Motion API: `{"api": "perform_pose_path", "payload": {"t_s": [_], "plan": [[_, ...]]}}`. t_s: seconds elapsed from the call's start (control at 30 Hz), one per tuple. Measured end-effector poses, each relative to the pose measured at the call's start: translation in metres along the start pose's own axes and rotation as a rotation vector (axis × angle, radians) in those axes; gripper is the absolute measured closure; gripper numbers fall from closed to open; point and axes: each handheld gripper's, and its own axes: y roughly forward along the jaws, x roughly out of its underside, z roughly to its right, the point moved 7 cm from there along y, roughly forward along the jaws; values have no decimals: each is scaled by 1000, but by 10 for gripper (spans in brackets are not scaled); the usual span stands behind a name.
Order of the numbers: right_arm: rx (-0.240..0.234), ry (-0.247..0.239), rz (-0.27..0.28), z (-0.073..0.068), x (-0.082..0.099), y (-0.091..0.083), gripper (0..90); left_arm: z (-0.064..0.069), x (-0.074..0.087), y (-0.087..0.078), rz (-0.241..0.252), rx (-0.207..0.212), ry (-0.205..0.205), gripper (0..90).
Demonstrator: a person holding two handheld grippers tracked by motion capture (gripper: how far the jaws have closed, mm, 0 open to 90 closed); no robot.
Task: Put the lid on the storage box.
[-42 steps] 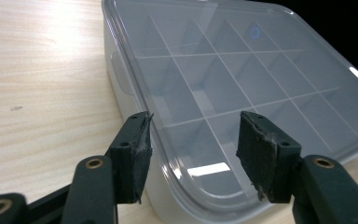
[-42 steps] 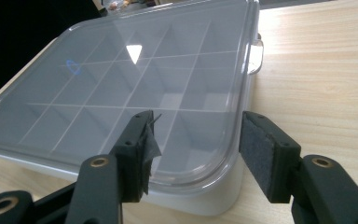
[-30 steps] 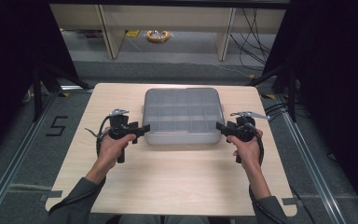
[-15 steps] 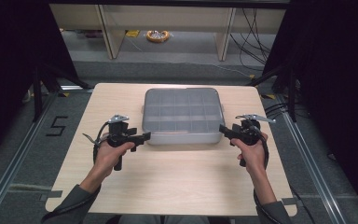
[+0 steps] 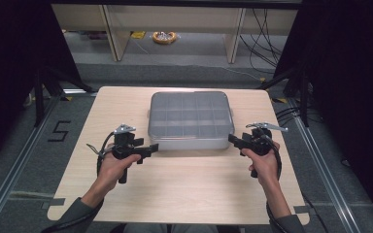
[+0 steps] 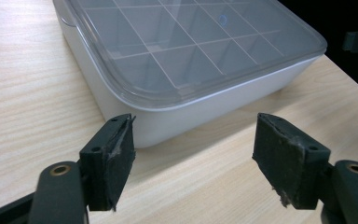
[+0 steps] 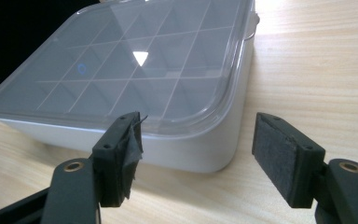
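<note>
A white compartment box [image 5: 189, 121] with a clear closed lid sits in the middle of the wooden table [image 5: 175, 194]. Its grid of dividers shows through the lid [image 6: 177, 42] [image 7: 135, 65]. My left gripper [image 5: 150, 148] points at the box's near left corner, jaws open and empty. In the left gripper view that corner [image 6: 142, 126] lies just beyond the left gripper [image 6: 193, 158]. My right gripper [image 5: 233, 140] faces the near right corner, also open with nothing held. The corner [image 7: 214, 154] sits a short way past the right gripper [image 7: 198, 154].
Bare tabletop lies in front of the box and on both sides. Beyond the table's far edge is a grey floor with shelf legs [image 5: 109, 29], cables [image 5: 267, 29] and a yellow object [image 5: 164, 37]. Dark curtains flank the table.
Both grippers have drawn back toward the person and slightly outward from the box's near corners. The box has not moved.
</note>
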Motion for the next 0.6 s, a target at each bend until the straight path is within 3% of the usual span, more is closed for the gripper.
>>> {"api": "perform_pose_path", "payload": {"t_s": [0.07,0.1,0.23,0.33,0.5,0.53,0.57,0.6], "plan": [[5,22,-10,-3,2,-1,337,2,1,-1,-2,2,8,284],[1,3,-8,-1,2,-2,334,4,2,-1,-2,6,11,283],[-6,7,1,-2,3,-4,318,8,4,-2,-7,13,29,279],[-2,0,-22,-3,7,-7,303,11,6,-2,-2,20,27,274],[-16,-10,-17,-8,11,-8,253,17,13,-1,-16,49,25,271],[-30,41,-29,-14,13,-9,249,17,14,-2,-25,45,41,271],[-23,-9,-17,-10,13,-9,233,19,15,-2,-21,50,35,271],[-31,-2,-21,-12,14,-10,210,20,16,-2,-20,54,38,271]]}}
